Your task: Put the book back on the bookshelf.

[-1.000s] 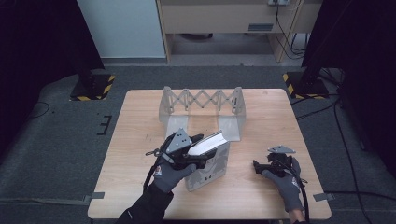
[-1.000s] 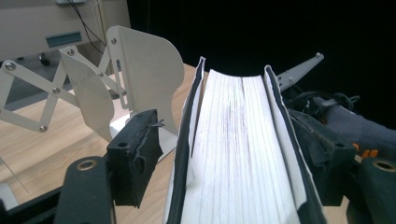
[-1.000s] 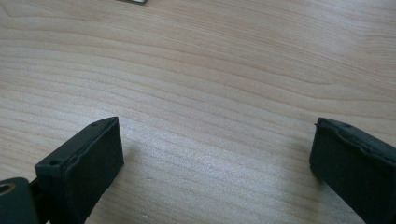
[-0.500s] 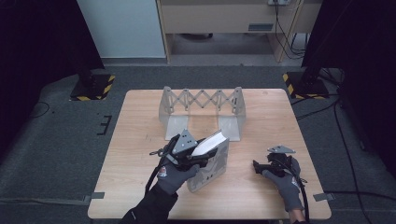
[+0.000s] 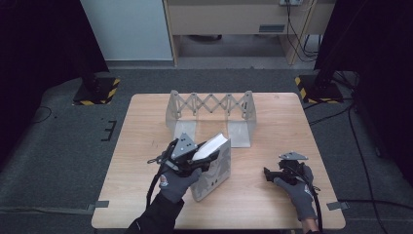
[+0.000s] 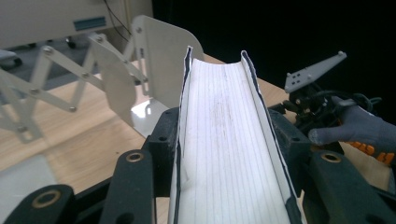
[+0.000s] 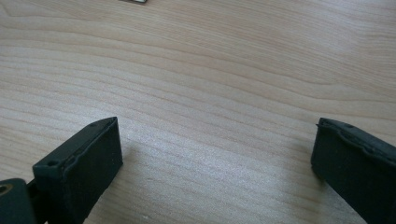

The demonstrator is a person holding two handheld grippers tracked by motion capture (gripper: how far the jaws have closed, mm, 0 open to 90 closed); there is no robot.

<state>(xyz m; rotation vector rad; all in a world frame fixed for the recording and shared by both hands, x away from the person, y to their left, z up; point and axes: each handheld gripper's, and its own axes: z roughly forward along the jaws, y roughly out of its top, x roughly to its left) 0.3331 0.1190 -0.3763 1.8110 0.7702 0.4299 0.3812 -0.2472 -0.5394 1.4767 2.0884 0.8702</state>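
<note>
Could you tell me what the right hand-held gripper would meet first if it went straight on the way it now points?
Probably the table: the right hand-held gripper points down at bare wood, its jaws wide apart with nothing between them. Depth is hard to judge.

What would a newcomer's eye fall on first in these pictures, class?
First, the thick book standing on edge near the table's front, with the left gripper clamped across its white page block. Behind it stands the grey expandable book rack, and at the front right the right gripper rests open on bare wood.
</note>
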